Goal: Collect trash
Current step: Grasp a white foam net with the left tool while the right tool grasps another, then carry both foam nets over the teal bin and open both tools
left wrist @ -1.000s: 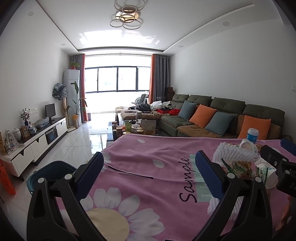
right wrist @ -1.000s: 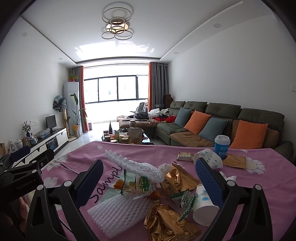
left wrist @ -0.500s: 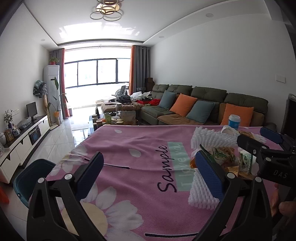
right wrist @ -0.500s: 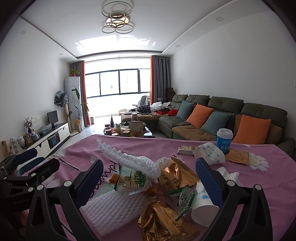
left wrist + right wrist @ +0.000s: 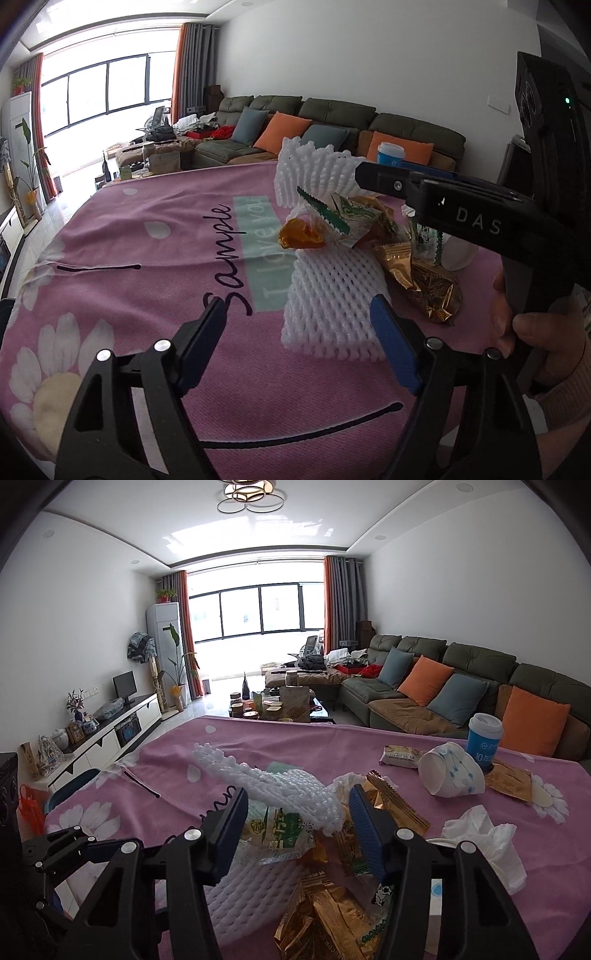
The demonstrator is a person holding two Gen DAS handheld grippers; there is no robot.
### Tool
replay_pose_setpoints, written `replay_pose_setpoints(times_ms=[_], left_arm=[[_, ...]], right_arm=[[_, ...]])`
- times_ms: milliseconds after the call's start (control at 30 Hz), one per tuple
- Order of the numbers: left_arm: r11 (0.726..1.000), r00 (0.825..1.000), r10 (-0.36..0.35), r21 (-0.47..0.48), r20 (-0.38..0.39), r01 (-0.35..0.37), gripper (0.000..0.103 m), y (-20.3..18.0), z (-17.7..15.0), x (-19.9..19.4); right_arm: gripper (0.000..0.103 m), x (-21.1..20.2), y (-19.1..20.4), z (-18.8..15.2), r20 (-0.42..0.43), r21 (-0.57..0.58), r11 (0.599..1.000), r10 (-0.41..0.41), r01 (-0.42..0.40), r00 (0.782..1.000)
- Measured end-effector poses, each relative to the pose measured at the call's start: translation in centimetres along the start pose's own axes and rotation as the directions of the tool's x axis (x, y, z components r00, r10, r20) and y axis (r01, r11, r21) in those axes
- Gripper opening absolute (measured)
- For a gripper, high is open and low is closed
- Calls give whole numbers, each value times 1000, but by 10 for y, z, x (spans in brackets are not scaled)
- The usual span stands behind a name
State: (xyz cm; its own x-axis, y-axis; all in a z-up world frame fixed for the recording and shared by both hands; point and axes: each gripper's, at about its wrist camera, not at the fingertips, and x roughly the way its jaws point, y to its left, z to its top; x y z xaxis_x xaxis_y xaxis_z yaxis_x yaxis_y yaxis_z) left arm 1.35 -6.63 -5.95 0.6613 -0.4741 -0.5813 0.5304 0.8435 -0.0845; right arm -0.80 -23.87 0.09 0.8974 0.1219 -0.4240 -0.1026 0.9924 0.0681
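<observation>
A pile of trash lies on the pink flowered tablecloth (image 5: 155,266): white foam fruit nets (image 5: 332,306) (image 5: 273,786), a green-and-white snack bag (image 5: 275,830), gold wrappers (image 5: 424,280) (image 5: 332,915), and a crumpled tissue (image 5: 487,838). My left gripper (image 5: 299,339) is open and empty, low over the cloth, with the near foam net at its right finger. My right gripper (image 5: 295,827) is open over the pile, its fingers either side of the snack bag and the upper foam net. It also shows in the left wrist view (image 5: 461,218), above the pile.
A tipped paper cup (image 5: 450,771), a blue lidded cup (image 5: 484,738), a biscuit packet (image 5: 402,755) and a flat gold wrapper (image 5: 509,779) lie at the table's far right. A blue bin (image 5: 70,782) stands on the floor to the left. A sofa (image 5: 443,694) is behind.
My left gripper has swung right and dropped toward the near foam net. My right gripper has moved forward and down over the pile, and its jaws have narrowed somewhat.
</observation>
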Motion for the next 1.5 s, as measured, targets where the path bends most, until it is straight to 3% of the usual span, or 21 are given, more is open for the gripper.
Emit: replay_pose_setpoints(times_ms=[167,300,667,833,1000,1267,1500], left_arm=[[997,994,-77,-27,-73,76,37,4,-6,23],[996,994,-92,-20,-63,91,13,4,-5,24],[997,998,-63,-32,17,64,12,21,9,-16],[998,997,-50,-39,65,52,12,36,12,-53],[999,994,13,-40,113,-9,12,54,12,-88],[981,976,161,-131,149,-141,12,101,3,-132],[919,932,330,-275,150,-282,12,162,-13,-171]], right_arm=[[12,5,-4,3,-27,-1,999,39,-39,999],[7,5,-5,6,-27,-3,999,54,-54,998],[6,-10,-9,30,38,33,993,109,-111,993],[6,-13,-2,41,60,44,984,170,-173,984],[6,-9,17,49,63,37,967,251,-254,966],[6,10,68,59,30,13,917,399,-400,916],[6,37,123,74,-8,-8,848,530,-530,848]])
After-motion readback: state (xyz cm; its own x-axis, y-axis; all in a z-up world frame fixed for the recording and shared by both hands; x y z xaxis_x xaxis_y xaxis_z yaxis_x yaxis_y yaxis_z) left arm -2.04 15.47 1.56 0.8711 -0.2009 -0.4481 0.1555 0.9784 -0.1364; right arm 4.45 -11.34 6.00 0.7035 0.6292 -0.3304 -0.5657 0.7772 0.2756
